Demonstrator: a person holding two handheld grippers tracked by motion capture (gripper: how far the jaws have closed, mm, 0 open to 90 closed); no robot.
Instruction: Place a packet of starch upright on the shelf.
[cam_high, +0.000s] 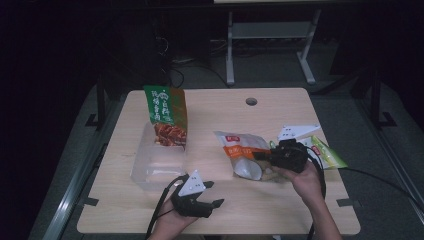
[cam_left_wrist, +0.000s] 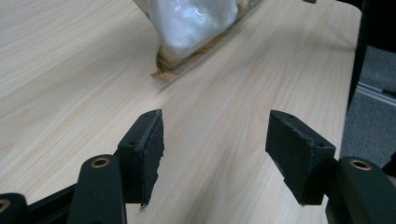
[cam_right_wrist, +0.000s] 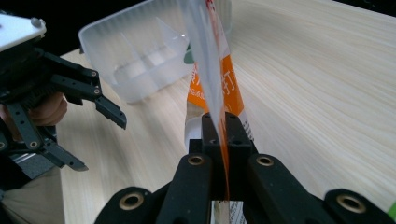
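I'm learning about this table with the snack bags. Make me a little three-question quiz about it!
1. True or false: the right gripper has its fingers pinched shut on the orange and white snack bag.
2. Where does the green snack bag stand? A) in the clear plastic tub B) flat on the table C) in the left gripper
3. Fill in: the left gripper's fingers are ____, with nothing between them.

Key: 1 true; 2 A; 3 open
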